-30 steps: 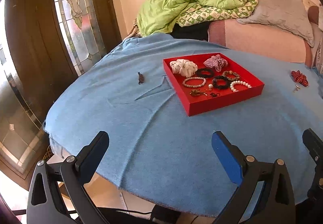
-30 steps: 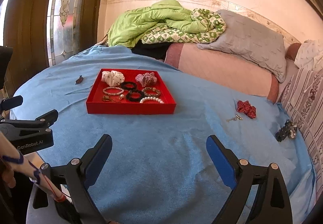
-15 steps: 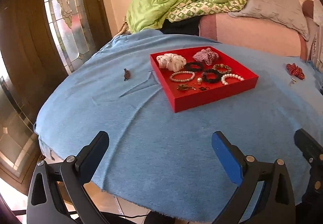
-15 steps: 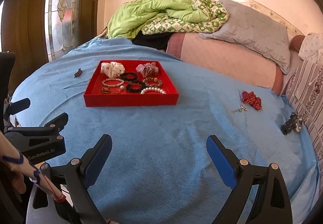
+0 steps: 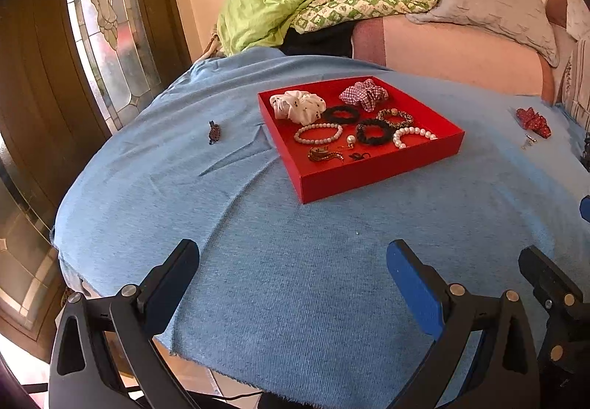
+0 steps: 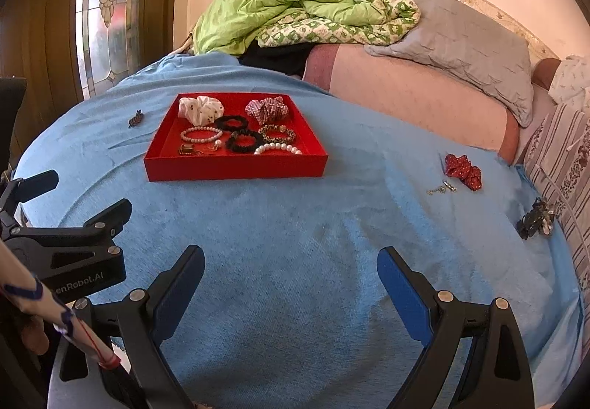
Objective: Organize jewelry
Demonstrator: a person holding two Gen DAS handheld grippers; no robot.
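Observation:
A red tray (image 5: 372,174) (image 6: 236,167) sits on the blue cloth and holds scrunchies, bead bracelets and small jewelry. A small dark brooch (image 5: 214,132) (image 6: 135,119) lies on the cloth left of the tray. A red scrunchie (image 6: 462,171) (image 5: 533,121), a small metal earring (image 6: 442,187) and a dark hair clip (image 6: 534,219) lie to the right. My left gripper (image 5: 293,270) is open and empty, near the table's front edge. My right gripper (image 6: 291,274) is open and empty, over bare cloth in front of the tray.
The round table's blue cloth (image 6: 295,224) drops off at the front edge. A pink sofa (image 6: 405,95) with a green quilt (image 6: 287,7) and grey pillow stands behind. A stained-glass door (image 5: 110,21) is at the left.
Both grippers have moved forward toward the tray, which now looks nearer and larger. Both stay open and empty.

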